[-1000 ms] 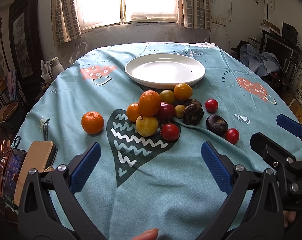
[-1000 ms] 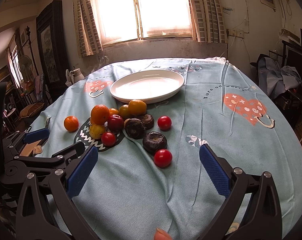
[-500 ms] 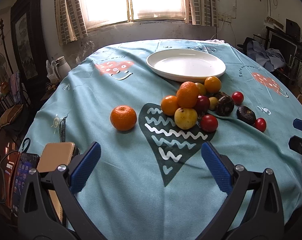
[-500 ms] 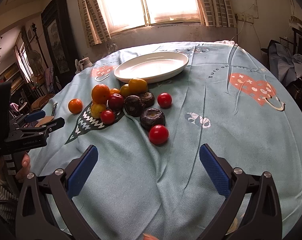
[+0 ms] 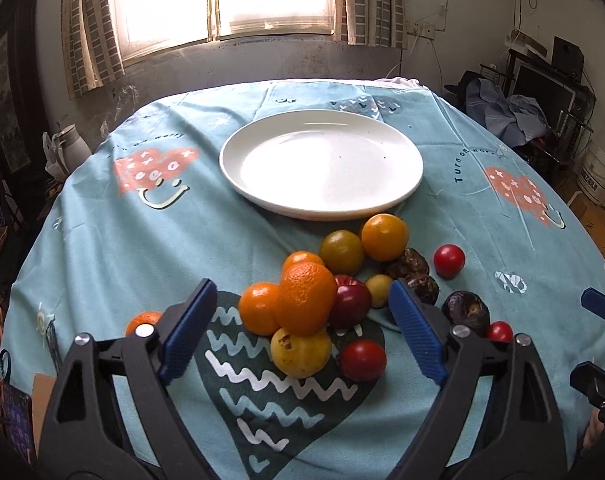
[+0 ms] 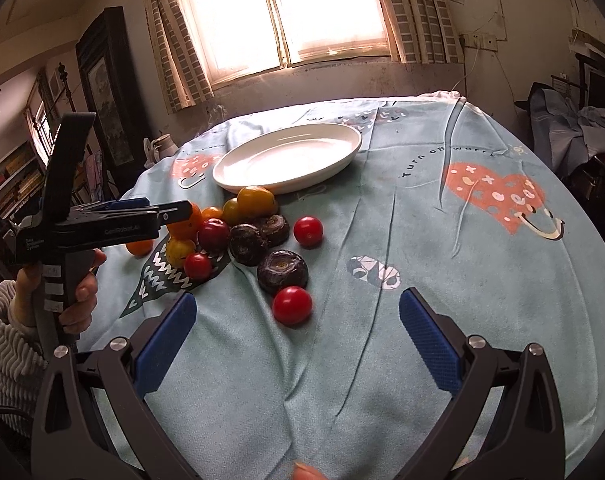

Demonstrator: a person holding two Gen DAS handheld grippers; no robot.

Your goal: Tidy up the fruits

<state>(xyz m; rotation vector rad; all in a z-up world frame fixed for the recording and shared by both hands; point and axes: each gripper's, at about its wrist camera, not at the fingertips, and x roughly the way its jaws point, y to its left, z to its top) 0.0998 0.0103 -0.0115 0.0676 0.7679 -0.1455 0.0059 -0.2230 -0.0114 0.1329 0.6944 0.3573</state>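
Observation:
A heap of fruit lies on the blue tablecloth in front of an empty white plate. The heap holds a big orange, smaller oranges, a yellow fruit, red tomatoes and dark brown fruits. My left gripper is open, its blue pads on either side of the big orange and yellow fruit, above them. It shows from the side in the right wrist view. My right gripper is open and empty, just behind a red tomato.
A lone small orange lies left of the heap, partly hidden by my left finger. A phone and tan wallet lie at the table's left edge. A white kettle stands beyond the far left edge. Furniture and clothes crowd the right.
My left gripper has swung right and forward from the lone orange to hover over the heap. My right gripper has moved forward toward the nearest tomato. Both stayed open.

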